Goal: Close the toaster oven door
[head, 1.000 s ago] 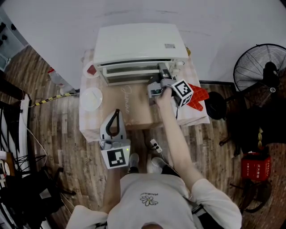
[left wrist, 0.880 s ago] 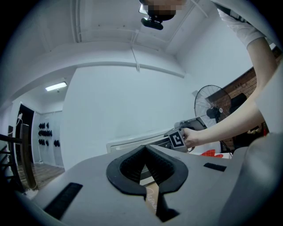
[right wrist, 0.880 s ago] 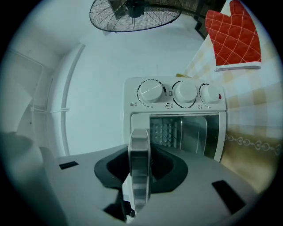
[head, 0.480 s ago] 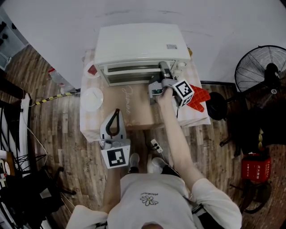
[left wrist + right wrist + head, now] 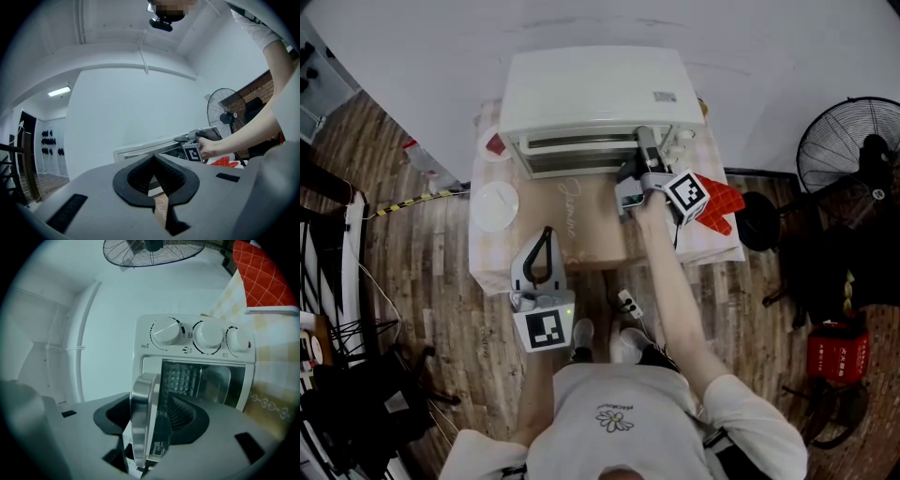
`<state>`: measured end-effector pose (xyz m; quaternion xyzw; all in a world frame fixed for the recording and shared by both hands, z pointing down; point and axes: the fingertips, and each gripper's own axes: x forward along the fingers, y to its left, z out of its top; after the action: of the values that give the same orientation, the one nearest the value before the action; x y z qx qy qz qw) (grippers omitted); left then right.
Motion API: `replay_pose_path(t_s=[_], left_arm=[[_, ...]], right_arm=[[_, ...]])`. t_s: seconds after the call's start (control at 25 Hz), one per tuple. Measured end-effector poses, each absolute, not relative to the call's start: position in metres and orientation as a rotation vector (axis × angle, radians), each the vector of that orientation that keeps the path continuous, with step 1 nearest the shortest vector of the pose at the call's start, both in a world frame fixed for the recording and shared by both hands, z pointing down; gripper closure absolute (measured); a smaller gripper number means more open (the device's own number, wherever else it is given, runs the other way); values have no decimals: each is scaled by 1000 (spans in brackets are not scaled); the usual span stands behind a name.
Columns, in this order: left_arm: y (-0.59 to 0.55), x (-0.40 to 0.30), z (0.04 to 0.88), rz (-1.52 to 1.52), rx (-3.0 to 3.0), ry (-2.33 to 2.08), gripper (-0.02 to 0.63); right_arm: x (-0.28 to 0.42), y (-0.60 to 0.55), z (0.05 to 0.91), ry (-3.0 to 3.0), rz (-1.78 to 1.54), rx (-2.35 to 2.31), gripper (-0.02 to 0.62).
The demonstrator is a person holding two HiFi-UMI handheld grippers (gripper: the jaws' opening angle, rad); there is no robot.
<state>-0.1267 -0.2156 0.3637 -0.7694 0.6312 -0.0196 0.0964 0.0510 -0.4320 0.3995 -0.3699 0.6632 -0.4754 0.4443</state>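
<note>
Toaster oven (image 5: 595, 94) at 12 o'clock on table (image 5: 591, 239); door (image 5: 572, 155) looks nearly flush with front, can't tell if fully seated. My right gripper (image 5: 643, 142) at door's 3 o'clock end, jaws opening, handle (image 5: 143, 413) between them, pads not pressing. Left gripper (image 5: 544, 239) at 7 o'clock, jaws together, empty. Plan: nudge handle toward 12 to confirm closure, then back straight out toward 6 so no jaw hooks handle
</note>
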Motion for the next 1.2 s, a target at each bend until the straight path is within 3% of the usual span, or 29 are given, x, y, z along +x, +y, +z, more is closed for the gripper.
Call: replay_pose_path(t_s=[1.0,1.2], left_arm=[[-192,-114,334,17,-2251,1818,589],[-180,-111,329,35,-2251,1805,589]], right_arm=[[53,-396,385,1728,-1176,-984,419],[52,-384,379,1760,-1167,-1022,390]])
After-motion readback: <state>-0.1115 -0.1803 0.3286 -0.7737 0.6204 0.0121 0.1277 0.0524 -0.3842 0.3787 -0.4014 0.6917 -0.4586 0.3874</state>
